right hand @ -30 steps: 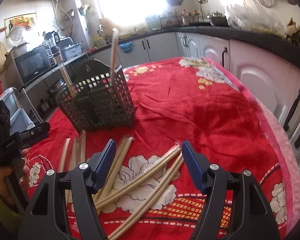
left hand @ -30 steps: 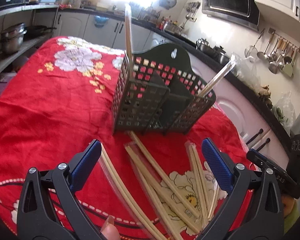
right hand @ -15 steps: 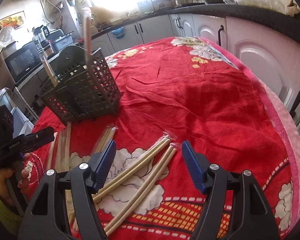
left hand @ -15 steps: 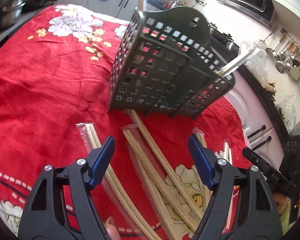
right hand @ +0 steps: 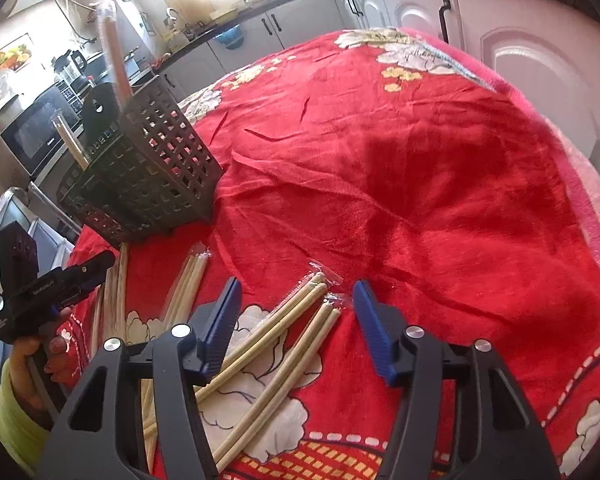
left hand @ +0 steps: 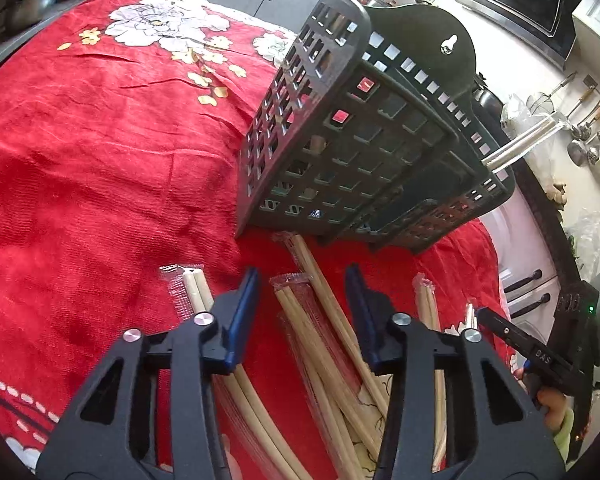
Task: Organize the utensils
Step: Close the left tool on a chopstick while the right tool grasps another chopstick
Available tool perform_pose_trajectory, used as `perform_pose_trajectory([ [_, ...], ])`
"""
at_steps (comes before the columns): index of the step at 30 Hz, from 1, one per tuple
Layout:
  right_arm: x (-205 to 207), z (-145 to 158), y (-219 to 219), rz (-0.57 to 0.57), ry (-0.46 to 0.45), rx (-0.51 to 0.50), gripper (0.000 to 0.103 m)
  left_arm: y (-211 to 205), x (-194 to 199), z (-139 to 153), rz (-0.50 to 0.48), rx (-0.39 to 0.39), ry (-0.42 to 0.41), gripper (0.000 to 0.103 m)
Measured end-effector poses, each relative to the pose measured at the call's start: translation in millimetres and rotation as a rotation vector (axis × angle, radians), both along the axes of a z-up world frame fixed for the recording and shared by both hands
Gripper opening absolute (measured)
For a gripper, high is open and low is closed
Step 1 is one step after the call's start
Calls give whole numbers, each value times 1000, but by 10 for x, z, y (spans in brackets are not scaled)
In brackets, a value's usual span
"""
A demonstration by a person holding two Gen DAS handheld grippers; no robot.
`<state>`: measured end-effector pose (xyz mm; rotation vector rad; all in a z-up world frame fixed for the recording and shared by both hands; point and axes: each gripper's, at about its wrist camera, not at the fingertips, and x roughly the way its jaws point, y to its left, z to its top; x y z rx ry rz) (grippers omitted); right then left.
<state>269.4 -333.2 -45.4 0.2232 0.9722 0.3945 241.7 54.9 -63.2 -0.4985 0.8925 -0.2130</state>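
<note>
Chopsticks (left hand: pixel 300 312) in slippery wrappers lie between the left gripper (left hand: pixel 302 308) fingers, which are closing but not yet pinching; neighbouring pairs could get caught; right gripper (right hand: pixel 296 312) fingers, spread, also closing over two pairs (right hand: pixel 300 320).

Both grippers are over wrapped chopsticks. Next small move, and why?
Probably: lower the left hand-held gripper a little further while it closes on the wrapped chopsticks between its jaws. The pads aren't pressing on them yet. The right hand-held gripper is closing over two pairs, also ungripped.
</note>
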Motion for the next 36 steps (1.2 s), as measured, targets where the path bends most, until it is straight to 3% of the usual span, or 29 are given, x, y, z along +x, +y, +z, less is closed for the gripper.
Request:
perform_pose_trajectory([
  [3,56,-31,5,-1,9,10,50,15,19,0,4,0,1,21],
  [7,135,-52,-1,0,13,15,44,28,21,5,7,4,-2,17],
  [10,167,-56,27,16,6,-14,33,26,29,26,5,9,-7,15],
  [12,184,-67,52,29,-1,-41,17,24,31,39,-1,14,-12,12],
  [17,169,-12,97,52,-27,-53,6,5,12,98,-6,11,-32,11],
  [36,-323,1016,453,167,-297,102,1,-68,-311,760,-65,-55,-214,5],
])
